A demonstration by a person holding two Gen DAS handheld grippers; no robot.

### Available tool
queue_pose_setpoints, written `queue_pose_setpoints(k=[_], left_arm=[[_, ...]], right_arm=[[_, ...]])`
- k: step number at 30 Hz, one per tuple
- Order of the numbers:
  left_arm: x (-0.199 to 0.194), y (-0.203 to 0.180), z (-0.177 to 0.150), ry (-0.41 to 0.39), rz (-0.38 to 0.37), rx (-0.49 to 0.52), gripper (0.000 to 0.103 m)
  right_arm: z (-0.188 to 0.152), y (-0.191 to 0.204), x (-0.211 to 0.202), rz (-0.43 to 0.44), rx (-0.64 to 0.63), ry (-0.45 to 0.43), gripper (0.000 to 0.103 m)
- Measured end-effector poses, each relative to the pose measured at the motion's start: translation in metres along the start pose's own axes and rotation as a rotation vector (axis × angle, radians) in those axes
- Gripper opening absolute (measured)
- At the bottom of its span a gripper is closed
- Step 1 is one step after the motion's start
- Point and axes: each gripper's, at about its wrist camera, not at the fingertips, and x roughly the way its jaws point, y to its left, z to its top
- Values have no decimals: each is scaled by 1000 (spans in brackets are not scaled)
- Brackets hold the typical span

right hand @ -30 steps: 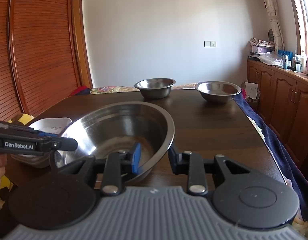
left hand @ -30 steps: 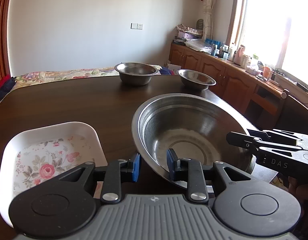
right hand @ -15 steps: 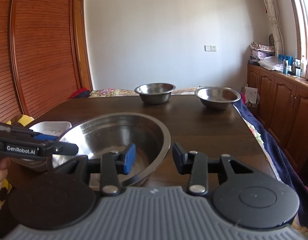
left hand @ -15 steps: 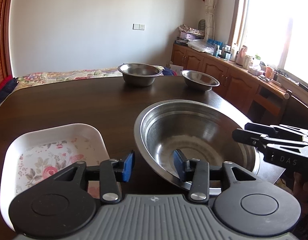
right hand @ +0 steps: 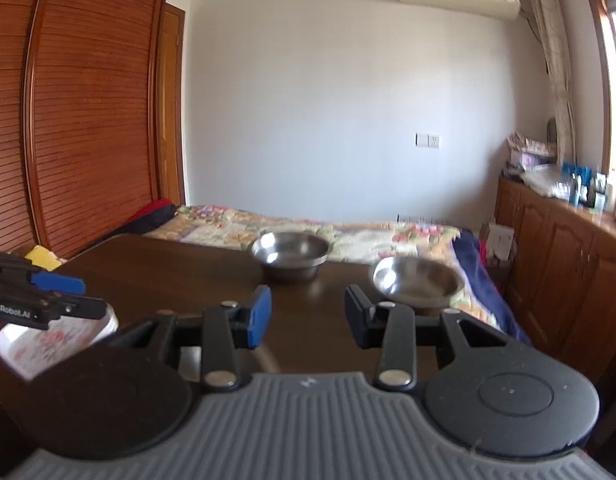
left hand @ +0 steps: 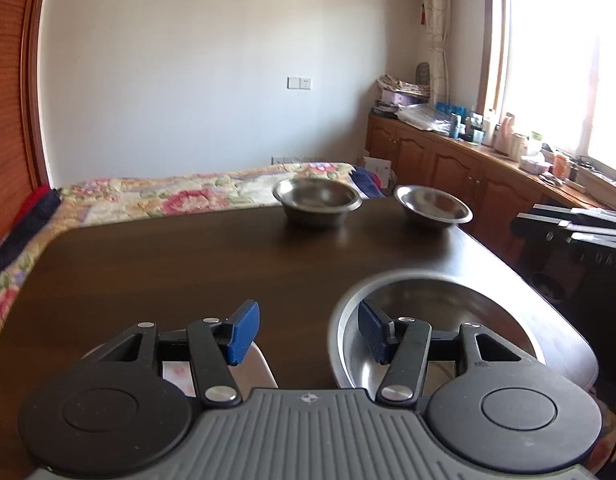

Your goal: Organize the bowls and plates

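A large steel bowl [left hand: 460, 300] rests on the dark table at the near right, under my left gripper's right finger. My left gripper [left hand: 308, 332] is open and holds nothing. A white floral dish [right hand: 47, 340] sits near the table's left edge; only a corner of the dish [left hand: 255, 368] shows in the left wrist view. Two smaller steel bowls stand at the far end: one in the middle [left hand: 318, 200] [right hand: 289, 254], one to its right [left hand: 432, 205] [right hand: 418, 284]. My right gripper [right hand: 308, 316] is open and lifted above the table. The large bowl is hidden in the right wrist view.
The dark wooden table [left hand: 167, 264] ends in a rounded corner at the near right. A bed with a floral cover [left hand: 167, 196] lies beyond its far edge. Wooden cabinets [left hand: 448, 164] with clutter on top line the right wall. A slatted wardrobe [right hand: 75, 112] stands at left.
Both grippers opened wider and let go of the large bowl's rim, then rose and tilted up. The bowl now rests on the table and has dropped low in both views.
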Motion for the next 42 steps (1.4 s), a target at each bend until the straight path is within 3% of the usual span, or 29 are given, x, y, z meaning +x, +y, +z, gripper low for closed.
queue_pose_setpoints(k=[8,16,28,42], left_arm=[[29,10,41,-25,44,27,59],[64,15,65,3,53,26,59],[114,25,94,25,39,8,59],[177,36,100,95,52,-23,53]], right_arm=[[27,-16,33,19,-48,-8,43],[35,-22,68,57,-54,18,43],[37,-31,134,123,-28,142,42],[28,-36,196,141,29,266,42]])
